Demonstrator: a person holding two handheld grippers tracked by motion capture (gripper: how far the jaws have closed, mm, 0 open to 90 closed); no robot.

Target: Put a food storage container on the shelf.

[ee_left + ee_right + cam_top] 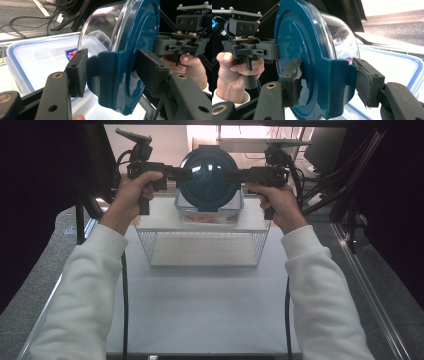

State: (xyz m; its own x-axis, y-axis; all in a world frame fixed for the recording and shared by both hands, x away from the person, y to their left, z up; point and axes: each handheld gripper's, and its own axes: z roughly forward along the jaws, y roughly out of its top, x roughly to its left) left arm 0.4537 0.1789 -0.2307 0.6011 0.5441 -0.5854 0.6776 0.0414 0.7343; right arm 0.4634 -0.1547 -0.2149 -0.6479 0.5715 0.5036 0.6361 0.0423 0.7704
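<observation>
A round clear glass bowl with a dark blue lid (209, 175) is held on its side in the air, lid facing the person. My left gripper (184, 172) is shut on the lid's left clip, which shows between its pads in the left gripper view (112, 65). My right gripper (236, 174) is shut on the opposite clip, also seen in the right gripper view (327, 80). The glass dome (100, 27) points away from the person. Right below the bowl sits a rectangular clear box with a blue-edged lid (210, 214).
The rectangular box (37, 57) rests on a white wire rack (200, 247) standing on the white table. Black frame posts, cables and a monitor stand at the back and sides. Open table surface lies in front of the rack.
</observation>
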